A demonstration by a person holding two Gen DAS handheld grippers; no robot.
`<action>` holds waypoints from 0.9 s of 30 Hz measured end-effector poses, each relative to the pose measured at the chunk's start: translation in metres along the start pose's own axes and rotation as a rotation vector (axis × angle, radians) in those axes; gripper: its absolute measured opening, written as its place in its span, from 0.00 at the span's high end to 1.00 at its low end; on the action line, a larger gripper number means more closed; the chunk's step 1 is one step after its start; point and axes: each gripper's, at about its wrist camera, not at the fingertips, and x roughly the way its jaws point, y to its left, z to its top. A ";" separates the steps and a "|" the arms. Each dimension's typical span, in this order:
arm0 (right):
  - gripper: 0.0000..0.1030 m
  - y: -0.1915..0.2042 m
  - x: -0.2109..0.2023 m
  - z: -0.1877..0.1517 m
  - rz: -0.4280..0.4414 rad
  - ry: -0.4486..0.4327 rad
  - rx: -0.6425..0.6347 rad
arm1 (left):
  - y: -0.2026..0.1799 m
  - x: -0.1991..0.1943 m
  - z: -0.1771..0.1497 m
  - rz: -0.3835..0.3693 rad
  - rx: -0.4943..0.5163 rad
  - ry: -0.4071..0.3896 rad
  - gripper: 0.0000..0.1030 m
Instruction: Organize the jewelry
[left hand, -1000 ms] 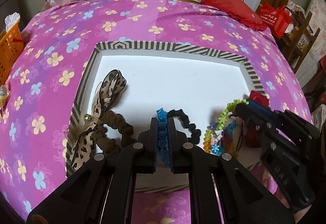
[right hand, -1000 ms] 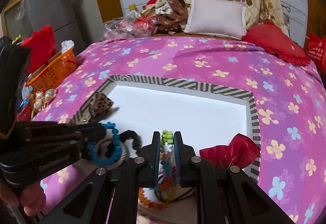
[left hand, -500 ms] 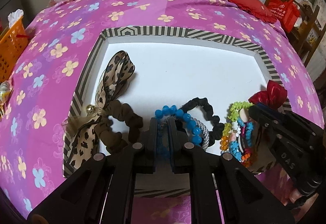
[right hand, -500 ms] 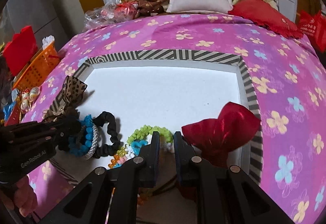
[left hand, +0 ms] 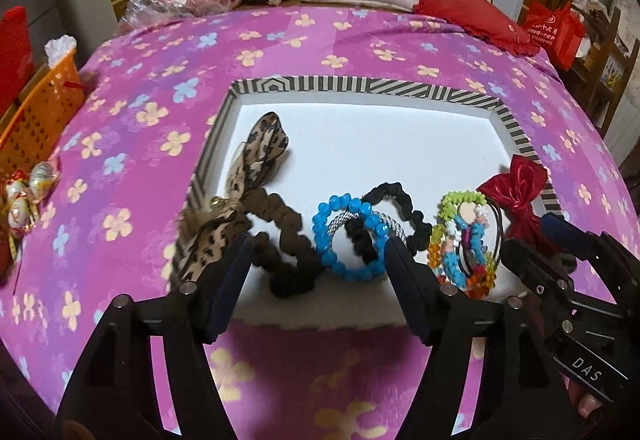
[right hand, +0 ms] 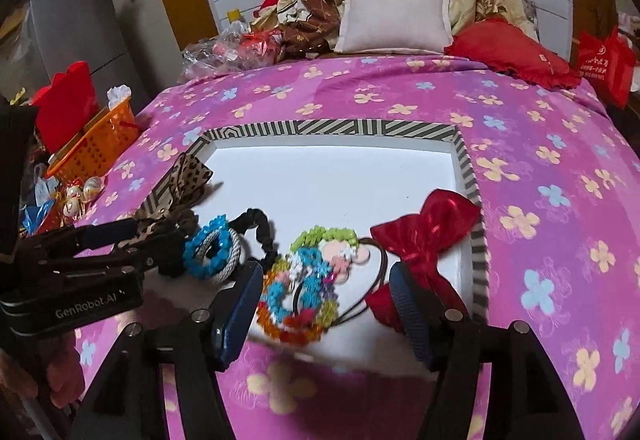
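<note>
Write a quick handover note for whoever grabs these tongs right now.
Left tongs: jaws opening, blue bead bracelet lies loose between them.
Right tongs: jaws opening over the colourful bead bracelets, not gripping.
Both piles sit at the near edge of the striped tray, with the leopard bow scrunchie, black scrunchie and red bow.
Done: everything is in the tray.
Left: untangle and space out.

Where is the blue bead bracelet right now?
In the left wrist view the blue bead bracelet lies near the striped tray's front edge, overlapping the black scrunchie, right of the brown scrunchie.
</note>
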 end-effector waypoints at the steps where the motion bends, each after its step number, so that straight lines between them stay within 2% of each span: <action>1: 0.36 0.001 -0.004 -0.003 -0.004 -0.003 0.000 | 0.001 -0.004 -0.003 0.005 -0.001 -0.007 0.33; 4: 0.30 0.003 -0.013 -0.011 -0.023 -0.011 -0.004 | 0.001 -0.012 -0.011 0.014 -0.001 -0.014 0.33; 18: 0.29 0.005 -0.038 -0.039 -0.075 -0.008 0.003 | 0.005 -0.045 -0.045 0.044 -0.029 -0.053 0.33; 22: 0.19 0.009 -0.046 -0.042 -0.071 -0.021 0.007 | 0.005 -0.051 -0.051 0.049 -0.025 -0.062 0.33; 27: 0.19 0.017 -0.053 -0.045 -0.074 -0.028 -0.003 | 0.006 -0.058 -0.058 0.049 -0.033 -0.069 0.33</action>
